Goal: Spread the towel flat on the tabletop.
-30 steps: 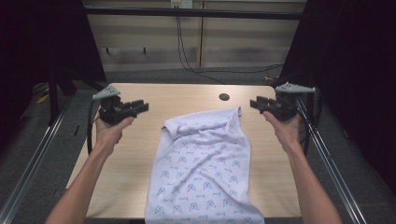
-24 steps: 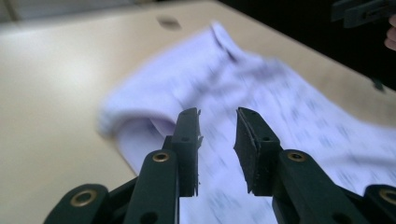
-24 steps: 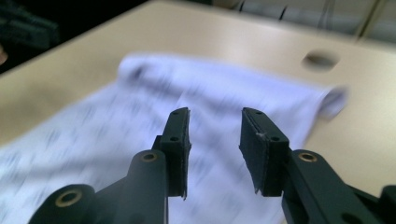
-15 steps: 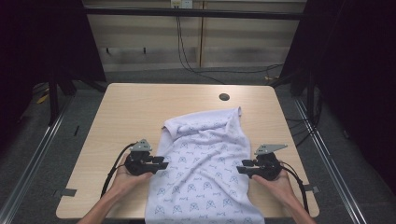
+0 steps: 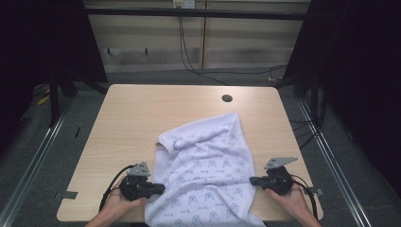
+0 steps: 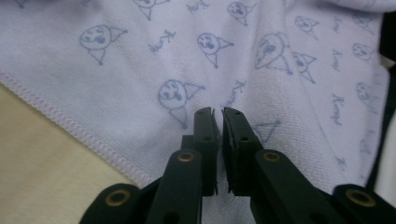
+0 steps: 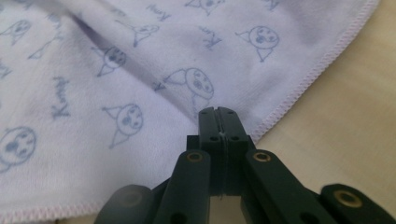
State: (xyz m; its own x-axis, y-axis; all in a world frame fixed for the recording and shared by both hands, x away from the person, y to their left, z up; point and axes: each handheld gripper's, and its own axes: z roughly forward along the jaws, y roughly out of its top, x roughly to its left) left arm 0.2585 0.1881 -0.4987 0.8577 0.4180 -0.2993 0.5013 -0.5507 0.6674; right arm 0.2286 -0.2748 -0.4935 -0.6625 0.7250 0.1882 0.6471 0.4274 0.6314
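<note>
A white towel (image 5: 203, 165) printed with small blue cartoon faces lies rumpled on the wooden table (image 5: 142, 113), and its near end hangs over the front edge. My left gripper (image 5: 161, 188) rests at the towel's left hem near the front. In the left gripper view its jaws (image 6: 218, 112) stand together with only a hairline gap, lying over the cloth (image 6: 140, 56). My right gripper (image 5: 252, 180) sits at the towel's right hem. Its jaws (image 7: 217, 111) are pressed shut just inside the stitched edge of the cloth (image 7: 93, 70). No fold shows between either pair of jaws.
A round cable hole (image 5: 227, 98) sits in the table's far right part. Bare wood spreads behind and to both sides of the towel. Dark metal rails (image 5: 42, 151) run along the floor at left and right, and cables (image 5: 189, 52) hang behind the table.
Both hands came from the table's far corners down to its front edge. The grippers now lie at the towel's left and right hems, and the towel is slightly more rumpled.
</note>
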